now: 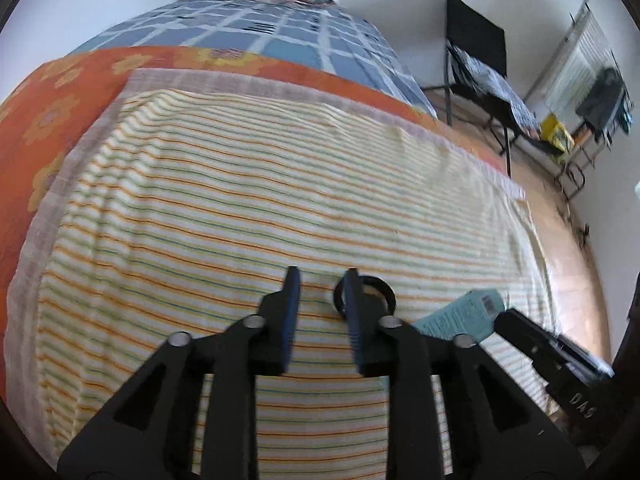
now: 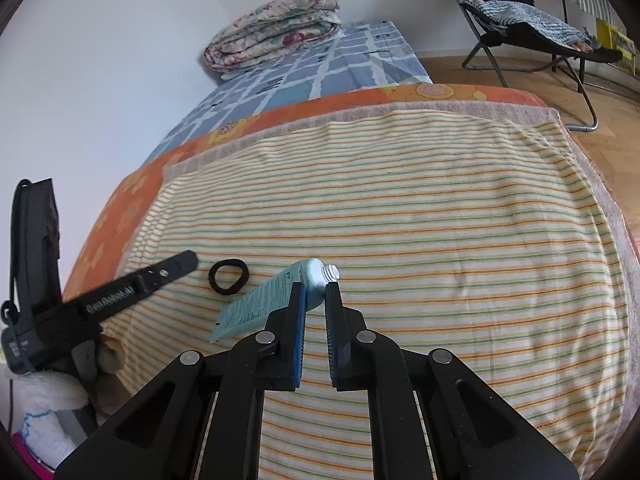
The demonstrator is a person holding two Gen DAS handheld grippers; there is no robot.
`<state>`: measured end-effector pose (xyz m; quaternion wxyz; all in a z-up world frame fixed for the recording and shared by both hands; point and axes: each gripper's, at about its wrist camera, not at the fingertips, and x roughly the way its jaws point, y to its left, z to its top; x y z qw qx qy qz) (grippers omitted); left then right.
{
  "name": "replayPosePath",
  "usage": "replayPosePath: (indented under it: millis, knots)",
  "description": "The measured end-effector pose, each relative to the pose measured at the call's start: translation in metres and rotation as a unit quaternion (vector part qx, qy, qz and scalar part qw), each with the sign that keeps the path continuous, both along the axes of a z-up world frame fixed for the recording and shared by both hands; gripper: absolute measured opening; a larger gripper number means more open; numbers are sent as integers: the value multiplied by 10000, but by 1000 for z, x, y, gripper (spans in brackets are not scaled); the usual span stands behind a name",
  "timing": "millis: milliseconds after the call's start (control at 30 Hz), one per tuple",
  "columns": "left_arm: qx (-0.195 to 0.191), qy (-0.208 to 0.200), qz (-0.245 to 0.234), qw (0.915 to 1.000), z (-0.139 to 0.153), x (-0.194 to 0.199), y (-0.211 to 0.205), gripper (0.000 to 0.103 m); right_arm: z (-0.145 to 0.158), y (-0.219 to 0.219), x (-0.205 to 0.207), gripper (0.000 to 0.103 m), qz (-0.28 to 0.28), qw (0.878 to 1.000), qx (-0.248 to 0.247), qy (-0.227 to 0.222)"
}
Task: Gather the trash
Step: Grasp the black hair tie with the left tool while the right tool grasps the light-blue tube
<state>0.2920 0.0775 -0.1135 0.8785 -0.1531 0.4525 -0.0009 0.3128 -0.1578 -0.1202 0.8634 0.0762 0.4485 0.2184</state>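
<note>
A light-blue tube (image 2: pixel 256 304) with a white threaded neck lies on the striped cloth (image 2: pixel 440 220). My right gripper (image 2: pixel 316 286) is shut on the tube just behind the neck. A black hair tie (image 2: pixel 213 278) lies on the cloth to the left of the tube. In the left wrist view the hair tie (image 1: pixel 390 294) sits just behind the right fingertip of my left gripper (image 1: pixel 322 276), whose jaws stand apart with only cloth between them. The tube (image 1: pixel 460 314) shows at the right there, next to the right gripper's black finger (image 1: pixel 532 340). One left-gripper finger (image 2: pixel 172 266) points toward the hair tie.
The striped cloth covers a bed with an orange flowered sheet (image 2: pixel 120 208) and a blue checked sheet (image 2: pixel 320 68). A folded quilt (image 2: pixel 276 28) lies at the far end against the wall. A black folding chair (image 2: pixel 520 12) stands on the wooden floor (image 2: pixel 612 140) to the right.
</note>
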Motion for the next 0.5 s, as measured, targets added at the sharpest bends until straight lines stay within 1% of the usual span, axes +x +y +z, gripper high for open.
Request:
replayPosePath:
  millis: [100, 167, 267, 300, 333, 400, 500]
  knots:
    - [282, 191, -65, 9994, -12, 6, -12, 25, 1, -1, -1, 8, 9, 10000, 0, -3]
    - [477, 123, -86, 9987, -15, 8, -17, 25, 4, -1, -2, 8, 30, 10000, 6, -31]
    - [870, 64, -192, 9960, -17, 11, -28, 23, 9, -1, -4, 8, 68, 9999, -62, -135]
    - [991, 30, -247, 9948, -18, 11, -31, 11, 12, -1, -6, 8, 85, 9997, -96, -190]
    - [1038, 19, -285, 9942, -19, 11, -33, 4, 14, -1, -6, 8, 90, 9996, -116, -221]
    - [1022, 10, -284, 9944, -17, 9, -32, 3, 18, -2, -8, 8, 90, 9994, -145, -307]
    - [816, -71, -198, 9964, -10, 5, -24, 2, 24, -2, -11, 8, 103, 9989, -184, -407]
